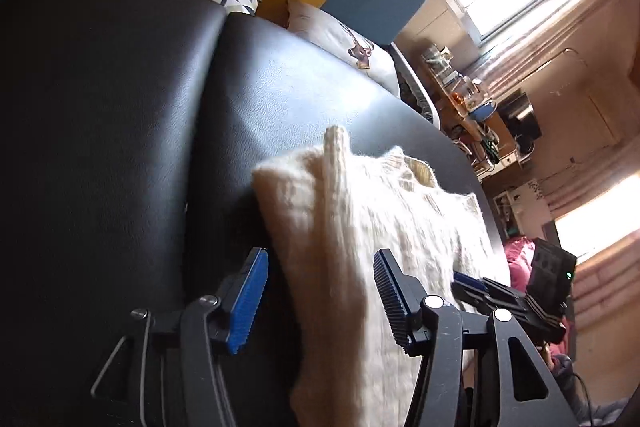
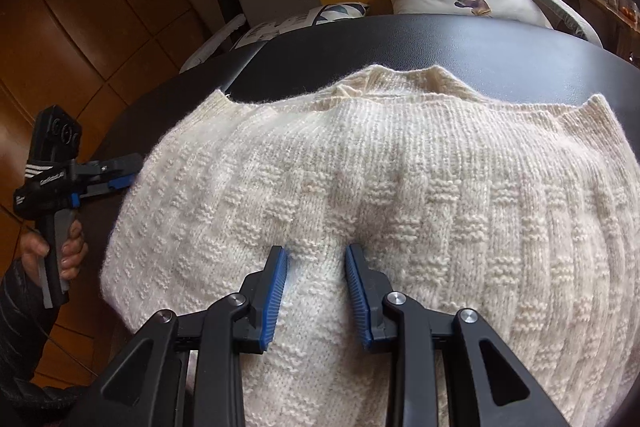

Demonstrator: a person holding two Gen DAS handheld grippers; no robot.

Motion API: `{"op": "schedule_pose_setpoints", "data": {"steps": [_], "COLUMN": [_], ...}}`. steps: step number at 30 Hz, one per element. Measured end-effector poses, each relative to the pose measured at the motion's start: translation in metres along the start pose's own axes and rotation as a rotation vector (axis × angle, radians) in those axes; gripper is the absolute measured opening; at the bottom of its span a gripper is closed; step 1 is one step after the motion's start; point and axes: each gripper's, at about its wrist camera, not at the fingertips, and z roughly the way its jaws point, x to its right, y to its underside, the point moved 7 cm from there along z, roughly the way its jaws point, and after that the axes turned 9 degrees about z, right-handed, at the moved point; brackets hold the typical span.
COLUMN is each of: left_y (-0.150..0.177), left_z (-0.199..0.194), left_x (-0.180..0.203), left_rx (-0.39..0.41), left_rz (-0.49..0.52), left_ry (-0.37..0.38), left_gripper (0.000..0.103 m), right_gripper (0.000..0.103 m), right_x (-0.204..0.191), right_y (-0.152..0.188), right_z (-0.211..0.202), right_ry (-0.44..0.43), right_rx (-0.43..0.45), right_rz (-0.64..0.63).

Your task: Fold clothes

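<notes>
With my right gripper [image 2: 316, 291] pinching a ridge of the cream sweater [image 2: 400, 195] that lies across the near edge of the black padded surface [image 2: 440, 39], and my left gripper [image 1: 320, 299] open astride its side edge, I fear the loose knit will slide off.
</notes>
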Motion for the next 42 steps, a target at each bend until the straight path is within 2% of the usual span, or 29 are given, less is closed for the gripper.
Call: {"op": "schedule_pose_setpoints", "data": {"steps": [3,7,13,15,17,18,19,20,21,22,24,29,32,34,37,42], "left_y": [0.005,0.008,0.002,-0.002,-0.003,-0.003,-0.002,0.004,0.010,0.012,0.015,0.005,-0.007,-0.014,-0.026,-0.035], "left_z": [0.019,0.018,0.026,0.029,0.032,0.034,0.037,0.038,0.038,0.036,0.035,0.029,0.018,0.005,-0.015,-0.028], "left_x": [-0.007,-0.017,-0.011,-0.004,0.001,0.004,0.005,-0.001,-0.007,-0.008,-0.008,-0.004,-0.014,-0.025,-0.038,-0.047], "left_rx": [-0.096,-0.077,-0.020,-0.008,-0.010,-0.013,-0.017,-0.027,-0.032,0.000,0.021,0.009,0.008,0.025,0.068,0.050], "left_rz": [-0.016,-0.108,-0.182,-0.178,-0.201,-0.219,-0.237,-0.254,-0.273,-0.308,-0.331,-0.278,-0.237,-0.215,-0.183,-0.154], "left_ry": [-0.010,0.075,0.135,0.161,0.198,0.211,0.214,0.155,0.107,0.132,0.129,0.042,-0.019,-0.055,-0.089,-0.123], "left_gripper": [0.058,0.060,0.064,0.085,0.088,0.086,0.077,0.027,0.022,0.022,0.022,0.021,0.020,0.020,0.020,0.020], "right_gripper": [0.031,0.031,0.031,0.031,0.031,0.031,0.031,0.031,0.031,0.031,0.031,0.031,0.031,0.031,0.031,0.031], "right_x": [0.005,0.005,0.003,0.003,0.003,0.003,0.003,0.003,0.003,0.003,0.002,0.001,0.016,0.035,0.055,0.053], "right_y": [-0.001,-0.002,-0.004,-0.004,-0.004,-0.004,-0.004,-0.004,-0.004,-0.004,-0.003,-0.006,-0.016,-0.025,-0.033,-0.044], "right_z": [-0.002,-0.001,0.004,0.002,0.002,0.003,0.004,0.005,0.005,0.005,0.003,-0.017,-0.051,-0.071,-0.089,-0.079], "right_ry": [-0.035,-0.046,-0.046,-0.043,-0.044,-0.046,-0.048,-0.052,-0.055,-0.057,-0.059,-0.091,-0.039,0.001,0.032,0.041], "right_rx": [0.004,0.004,-0.007,-0.006,-0.004,-0.003,-0.001,0.001,0.003,0.005,0.006,-0.003,0.048,0.049,0.021,-0.054], "right_rz": [0.034,0.038,0.039,0.037,0.036,0.036,0.037,0.037,0.036,0.035,0.018,-0.045,-0.146,-0.186,-0.257,-0.379]}}
